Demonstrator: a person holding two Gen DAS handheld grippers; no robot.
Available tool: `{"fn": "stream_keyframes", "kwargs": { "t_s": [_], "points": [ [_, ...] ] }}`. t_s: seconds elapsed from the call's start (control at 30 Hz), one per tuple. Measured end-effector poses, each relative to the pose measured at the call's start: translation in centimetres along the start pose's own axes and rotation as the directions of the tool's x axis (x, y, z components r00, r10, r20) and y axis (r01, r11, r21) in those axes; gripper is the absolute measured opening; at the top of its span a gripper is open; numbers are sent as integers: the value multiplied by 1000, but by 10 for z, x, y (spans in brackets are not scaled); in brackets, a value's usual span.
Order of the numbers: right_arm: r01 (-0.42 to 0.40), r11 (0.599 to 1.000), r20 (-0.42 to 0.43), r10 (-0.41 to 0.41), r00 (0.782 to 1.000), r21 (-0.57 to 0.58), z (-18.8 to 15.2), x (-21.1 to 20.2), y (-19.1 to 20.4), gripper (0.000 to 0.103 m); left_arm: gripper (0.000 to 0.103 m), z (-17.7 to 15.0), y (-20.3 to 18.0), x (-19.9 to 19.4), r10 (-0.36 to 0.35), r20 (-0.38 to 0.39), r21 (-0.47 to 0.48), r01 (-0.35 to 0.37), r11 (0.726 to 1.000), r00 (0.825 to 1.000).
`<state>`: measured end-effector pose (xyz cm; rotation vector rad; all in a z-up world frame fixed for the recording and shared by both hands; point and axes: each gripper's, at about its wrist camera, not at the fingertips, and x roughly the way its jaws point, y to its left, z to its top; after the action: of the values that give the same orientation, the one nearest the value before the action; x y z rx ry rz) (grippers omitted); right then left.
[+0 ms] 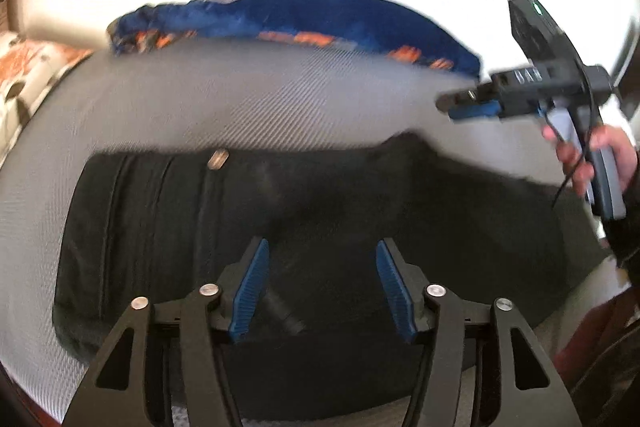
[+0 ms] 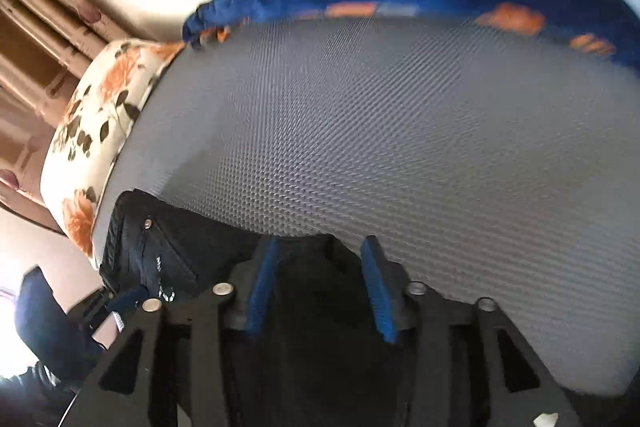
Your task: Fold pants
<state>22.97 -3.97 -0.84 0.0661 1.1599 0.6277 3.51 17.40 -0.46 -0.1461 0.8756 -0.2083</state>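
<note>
I see the black pants lying folded in a broad dark band across the near part of the bed, whose cover is a grey, finely textured fabric. A small metal button or rivet shows on the far edge of the pants, left of middle, with seams running beside it.

My left tongs hang over the middle of the pants, blue pads spread apart, with only cloth below them; they are released and grip nothing. My right tongs sit over the far edge of the pants, where dark cloth meets the grey cover. Their pads stand apart too, and I cannot see them pinching any fabric, so I read them as released. In the left wrist view the right tongs appear on the right, held by a hand just above the pants' far edge.

Beyond the pants, well apart, a blue blanket with orange patches lies along the far side of the bed. A floral pillow rests at the bed's left end.
</note>
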Motion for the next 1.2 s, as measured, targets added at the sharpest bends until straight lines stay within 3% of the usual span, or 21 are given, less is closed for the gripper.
{"fn": "stream_keyframes", "kwargs": {
  "t_s": [0.23,0.33,0.47,0.57,0.67,0.77,0.93,1.1,1.2],
  "points": [
    [125,985,13,-127,992,116,-74,-81,-45,44,63,39,-61,41,-109,-15,141,110,984,994],
    [220,961,-10,-222,975,167,-108,-89,-73,46,63,51,-86,72,-127,-56,186,135,973,990],
    [242,936,-17,-246,969,255,-134,-82,-100,46,63,59,-106,113,-159,-129,169,180,969,979],
    [276,929,3,-285,958,248,-138,-71,-101,46,63,58,-114,133,-114,-135,195,140,971,984],
    [362,905,19,-375,927,222,-136,-54,-92,45,63,58,-115,144,-89,-134,212,117,970,987],
    [456,876,54,-469,881,158,-131,-44,-79,55,63,60,-120,152,-56,-120,235,83,969,991],
    [524,839,69,-537,841,148,-121,-35,-74,64,63,64,-120,163,-34,-91,243,55,968,995],
    [519,841,68,-533,843,153,-114,-34,-80,70,63,69,-118,166,-43,-97,224,64,972,994],
    [441,879,83,-460,884,182,-117,-47,-87,70,63,75,-115,154,-70,-95,188,86,978,993]
  ]
}}
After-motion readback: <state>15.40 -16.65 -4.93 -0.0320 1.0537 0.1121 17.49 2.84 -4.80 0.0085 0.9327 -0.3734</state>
